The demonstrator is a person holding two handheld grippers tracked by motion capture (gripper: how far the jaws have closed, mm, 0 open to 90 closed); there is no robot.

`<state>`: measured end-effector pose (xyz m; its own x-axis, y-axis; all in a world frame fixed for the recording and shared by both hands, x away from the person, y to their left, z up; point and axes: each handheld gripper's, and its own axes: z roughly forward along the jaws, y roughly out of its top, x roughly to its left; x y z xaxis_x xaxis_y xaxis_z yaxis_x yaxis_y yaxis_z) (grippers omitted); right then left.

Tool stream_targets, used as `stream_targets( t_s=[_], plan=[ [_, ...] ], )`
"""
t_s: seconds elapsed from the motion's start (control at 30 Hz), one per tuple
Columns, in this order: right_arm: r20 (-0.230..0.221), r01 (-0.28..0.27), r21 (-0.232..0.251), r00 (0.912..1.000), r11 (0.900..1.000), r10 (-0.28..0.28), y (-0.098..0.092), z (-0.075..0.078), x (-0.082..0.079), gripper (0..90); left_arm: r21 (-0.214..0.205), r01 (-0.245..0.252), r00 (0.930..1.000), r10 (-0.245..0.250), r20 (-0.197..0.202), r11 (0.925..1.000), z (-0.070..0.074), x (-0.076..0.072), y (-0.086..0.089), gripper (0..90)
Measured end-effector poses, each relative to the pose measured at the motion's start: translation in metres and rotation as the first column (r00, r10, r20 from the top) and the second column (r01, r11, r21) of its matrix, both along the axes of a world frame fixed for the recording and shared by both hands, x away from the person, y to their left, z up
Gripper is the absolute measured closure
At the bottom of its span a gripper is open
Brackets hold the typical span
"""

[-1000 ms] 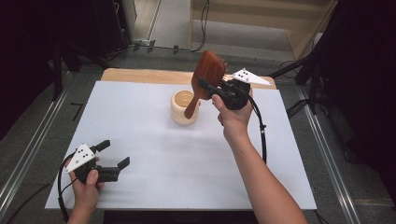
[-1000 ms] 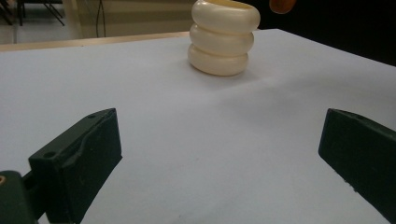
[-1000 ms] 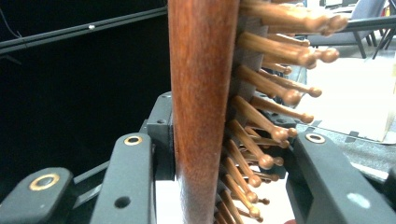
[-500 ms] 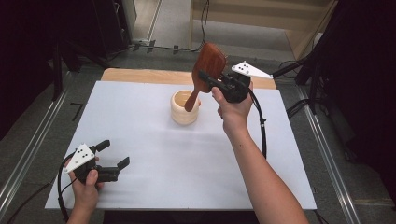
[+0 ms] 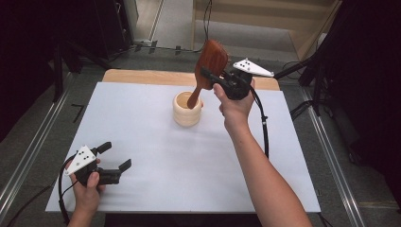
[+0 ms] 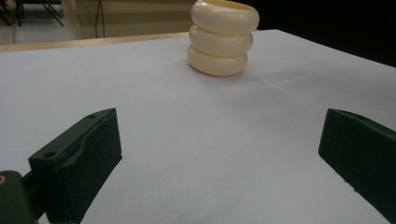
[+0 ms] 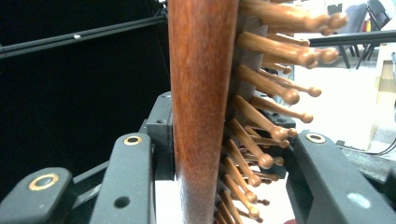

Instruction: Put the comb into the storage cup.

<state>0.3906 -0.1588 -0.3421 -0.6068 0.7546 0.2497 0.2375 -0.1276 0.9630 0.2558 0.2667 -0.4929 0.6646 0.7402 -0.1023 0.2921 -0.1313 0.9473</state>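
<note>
Gripping hairbrush (image 5: 211, 60) above cup (image 5: 187, 109) rim

What I can't make out from my claws

In the high view the hairbrush (image 5: 206, 71) has its handle tip sunk inside the cream cup (image 5: 187, 109), so where it ends is hidden. My right gripper view cuts the brush off at twelve and six o'clock, with the bristle tips at two o'clock blurred. My left gripper view crops the cup's rim at twelve o'clock, hiding its inside.
</note>
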Motion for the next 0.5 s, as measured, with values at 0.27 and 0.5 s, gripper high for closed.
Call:
stream_targets(
  t_s=[0.27, 0.5],
  plan=[
    [0.002, 0.026, -0.002, 0.9997, 0.9997, -0.026, 0.008, -0.011, 0.012, 55.0, -0.001, 0.004, 1.0000, -0.004, 0.000, 1.0000, 0.000, 0.000, 0.000, 0.0],
    [-0.014, 0.040, -0.023, 0.9991, 0.9989, -0.041, 0.013, -0.023, 0.021, 55.0, 0.000, 0.005, 1.0000, -0.005, -0.001, 1.0000, 0.000, 0.000, 0.001, 0.0]
  ],
)
